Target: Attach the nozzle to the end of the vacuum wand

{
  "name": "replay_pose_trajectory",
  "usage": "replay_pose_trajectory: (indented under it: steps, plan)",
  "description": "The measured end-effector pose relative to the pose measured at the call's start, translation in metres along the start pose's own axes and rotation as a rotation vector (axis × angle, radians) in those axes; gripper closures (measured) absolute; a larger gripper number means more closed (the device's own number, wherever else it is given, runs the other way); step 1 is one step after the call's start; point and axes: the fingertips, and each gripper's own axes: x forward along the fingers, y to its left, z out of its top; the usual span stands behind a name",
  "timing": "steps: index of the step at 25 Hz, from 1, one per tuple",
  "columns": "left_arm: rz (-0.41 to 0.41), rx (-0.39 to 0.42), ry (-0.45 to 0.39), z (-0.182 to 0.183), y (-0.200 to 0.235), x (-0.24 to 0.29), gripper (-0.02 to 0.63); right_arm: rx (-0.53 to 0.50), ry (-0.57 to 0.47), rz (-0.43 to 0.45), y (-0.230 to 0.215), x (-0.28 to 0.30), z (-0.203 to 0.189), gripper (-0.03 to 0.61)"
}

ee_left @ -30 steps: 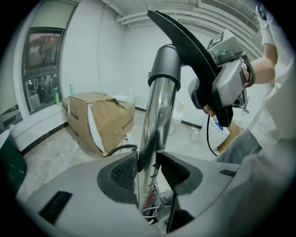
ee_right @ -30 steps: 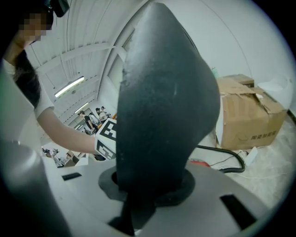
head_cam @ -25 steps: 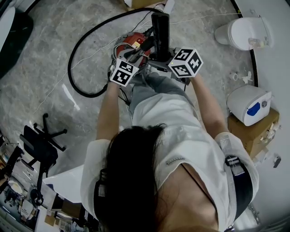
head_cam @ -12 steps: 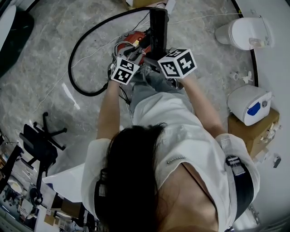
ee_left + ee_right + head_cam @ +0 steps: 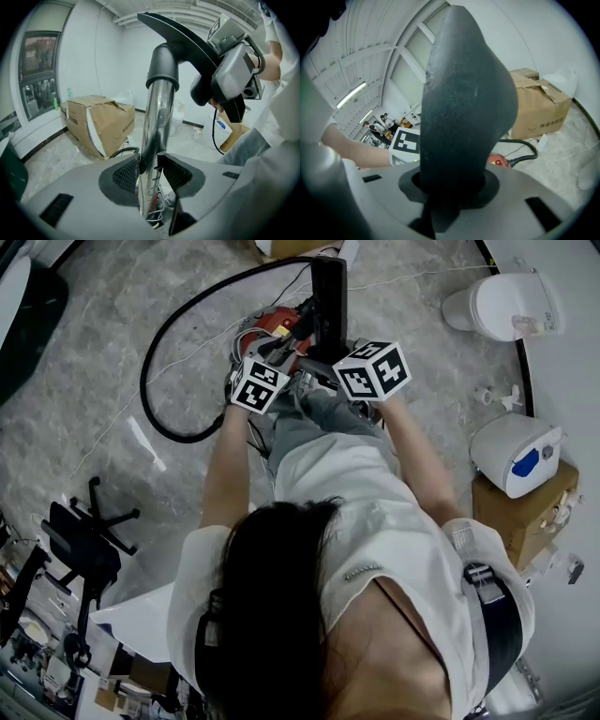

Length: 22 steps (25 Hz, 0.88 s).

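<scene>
A chrome vacuum wand (image 5: 152, 126) rises between the jaws of my left gripper (image 5: 151, 171), which is shut on it. The wand's top end sits inside the black collar (image 5: 163, 70) of the nozzle (image 5: 180, 33). In the right gripper view the black nozzle (image 5: 464, 103) fills the gap of my right gripper (image 5: 450, 187); its jaws are opening slightly while the pads still press on the nozzle. In the head view the nozzle (image 5: 328, 296) stands just beyond both marker cubes, over the person's knees.
The red vacuum body (image 5: 272, 322) lies on the floor behind the grippers, with its black hose (image 5: 155, 381) looping left. A cardboard box (image 5: 96, 122) stands further off. A white bin (image 5: 502, 306) and a white device (image 5: 516, 456) on a box are at the right, a chair base (image 5: 89, 531) at the left.
The right gripper's cube has rolled and shifted slightly left, with the nozzle following a little. The left gripper and the wand have stayed where they were.
</scene>
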Motion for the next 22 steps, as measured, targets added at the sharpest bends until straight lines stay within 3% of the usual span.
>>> replay_pose_trajectory:
  steps: [5, 16, 22]
  plan:
    - [-0.007, 0.000, 0.010, 0.003, -0.002, 0.006, 0.457, 0.011, -0.011, 0.007, -0.006, -0.003, 0.000, 0.341]
    - [-0.013, -0.001, 0.026, 0.003, -0.003, 0.012, 0.457, 0.009, -0.084, -0.031, -0.024, -0.013, 0.011, 0.319]
    - [-0.011, -0.001, 0.033, 0.003, -0.003, 0.017, 0.457, 0.021, -0.132, -0.019, -0.030, -0.020, 0.015, 0.271]
